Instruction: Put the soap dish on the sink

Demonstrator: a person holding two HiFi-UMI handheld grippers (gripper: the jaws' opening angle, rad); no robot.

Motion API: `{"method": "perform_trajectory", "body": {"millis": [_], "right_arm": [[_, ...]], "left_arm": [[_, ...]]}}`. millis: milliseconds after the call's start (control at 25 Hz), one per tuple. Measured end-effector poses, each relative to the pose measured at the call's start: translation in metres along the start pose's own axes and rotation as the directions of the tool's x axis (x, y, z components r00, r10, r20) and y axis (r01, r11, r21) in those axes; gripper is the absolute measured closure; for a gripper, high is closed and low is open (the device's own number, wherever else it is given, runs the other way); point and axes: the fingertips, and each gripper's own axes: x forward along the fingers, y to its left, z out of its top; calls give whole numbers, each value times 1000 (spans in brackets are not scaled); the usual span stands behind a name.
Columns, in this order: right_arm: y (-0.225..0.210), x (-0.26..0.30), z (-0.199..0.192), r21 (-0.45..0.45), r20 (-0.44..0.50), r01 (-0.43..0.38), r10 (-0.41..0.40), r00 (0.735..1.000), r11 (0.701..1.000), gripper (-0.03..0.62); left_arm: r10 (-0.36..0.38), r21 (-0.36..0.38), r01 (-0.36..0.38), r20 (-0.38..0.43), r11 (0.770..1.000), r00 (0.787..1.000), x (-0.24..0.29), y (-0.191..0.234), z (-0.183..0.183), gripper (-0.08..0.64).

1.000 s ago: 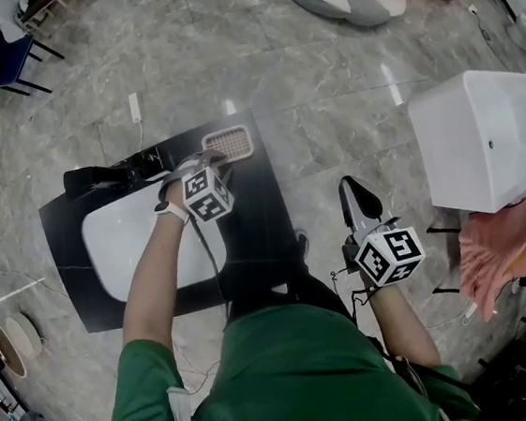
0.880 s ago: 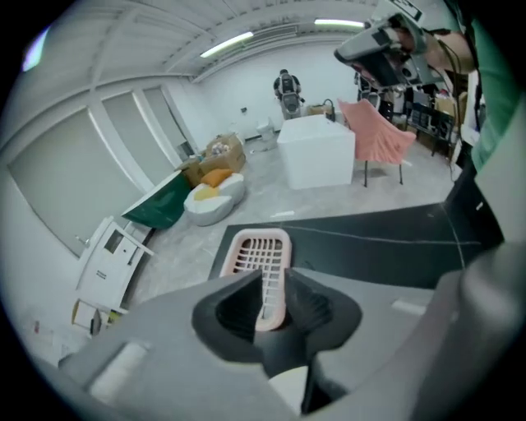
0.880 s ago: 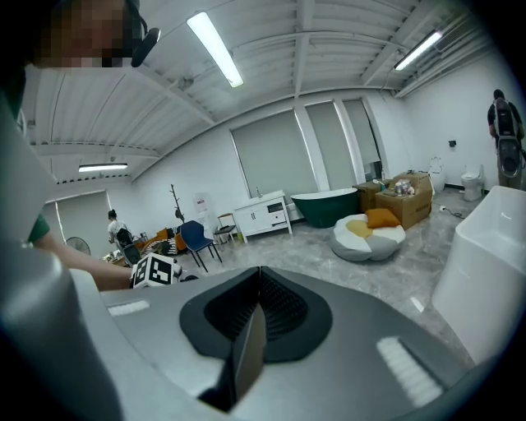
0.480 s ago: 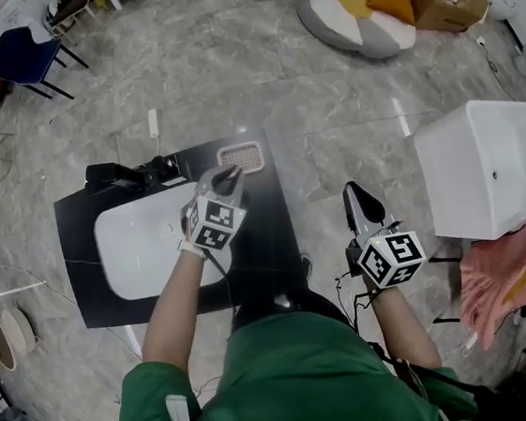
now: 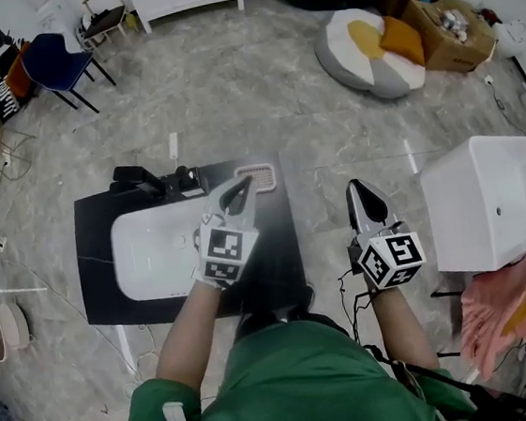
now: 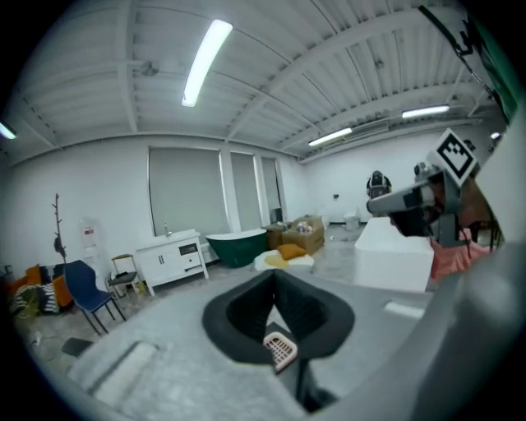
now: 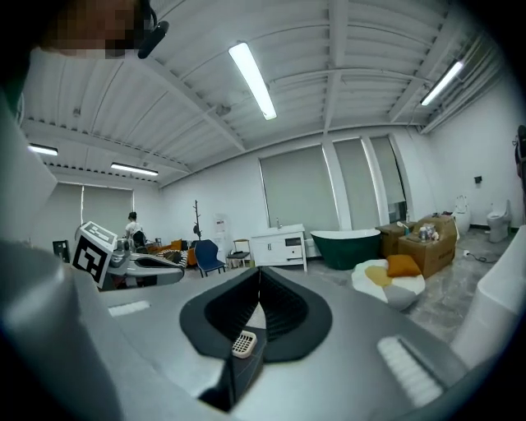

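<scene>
Since the dish (image 5: 261, 174) already lay on the sink's black slab (image 5: 281, 245), at its far right corner just beside the basin (image 5: 154, 250) and near the tap (image 5: 151, 183), the placing looked as good as done. The step in hand was most likely getting the left gripper (image 5: 242, 190) clear. Its jaws were closed tip to tip on nothing. In the left gripper view the dish showed small through the bowed gap behind the tips, below the jaws and not between them. In the head view the tips overlapped the dish's near left edge, and how high they hung above it could not be told. The right gripper (image 5: 355, 188) hung well apart, over the floor to the right of the slab, its jaws likewise pressed together with nothing between the tips.

To finish well, the left gripper needed to go up first and only then back toward the person, so that the closed tips could not catch the dish's rim and drag or tip it. The dish sat close to the slab's far edge, so a forward nudge risked pushing it off. A check from above that it lay flat and wholly on the slab seemed worthwhile. The right gripper had no part to play and was best kept clear.
</scene>
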Motion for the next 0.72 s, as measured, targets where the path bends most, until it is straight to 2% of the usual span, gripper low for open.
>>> {"method": "perform_trajectory", "body": {"millis": [320,520,720], "right_arm": [[23,-12,54,-75,118,-20,29,993,997,591],[36,-17,95,-129,189,-40,65,980,991,591],[38,-15,134,-197,258,-23,75,963,980,591]], "left_arm": [[87,-21,-85,133,996,987,-45,8,63,563],[138,-48,-132,172,990,975,-67,29,100,561],[204,-63,-194,225,979,953,-85,50,136,561]]}}
